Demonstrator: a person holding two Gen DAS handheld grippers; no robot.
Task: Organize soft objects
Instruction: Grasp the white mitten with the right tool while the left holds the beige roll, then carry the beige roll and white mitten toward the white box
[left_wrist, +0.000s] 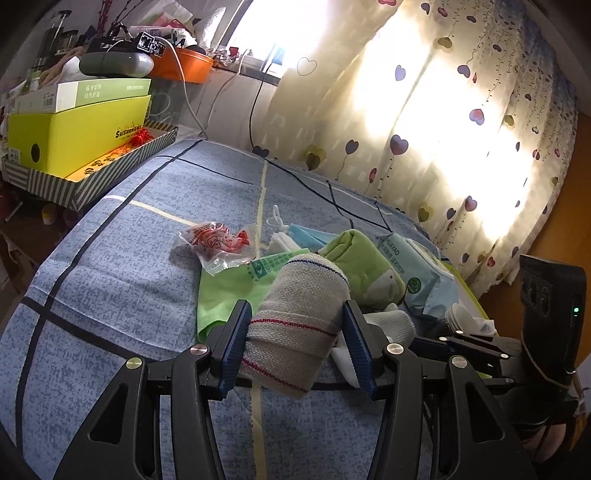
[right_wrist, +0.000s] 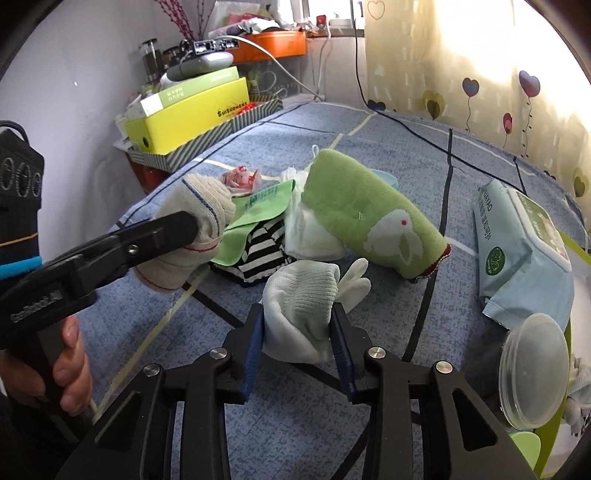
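We've got the left gripper (left_wrist: 295, 343) clamped on the rolled beige glove (left_wrist: 299, 321), low centre of its view. The right gripper (right_wrist: 299, 343) is pinching the white sock bundle (right_wrist: 301, 299) on the bed (right_wrist: 332, 424), bottom centre, tilted steeply down. Best to lift gently, so the bundle doesn't unroll.

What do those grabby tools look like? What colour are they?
Both are black plastic. The right gripper has two arms with triangle-shaped holes, shiny silver bolts and ridged blue pads on its fingers. The left gripper looks the same from its own camera. Seen from the side, it has pale lettering on its body, too blurred to read, and a black pistol-style handle.
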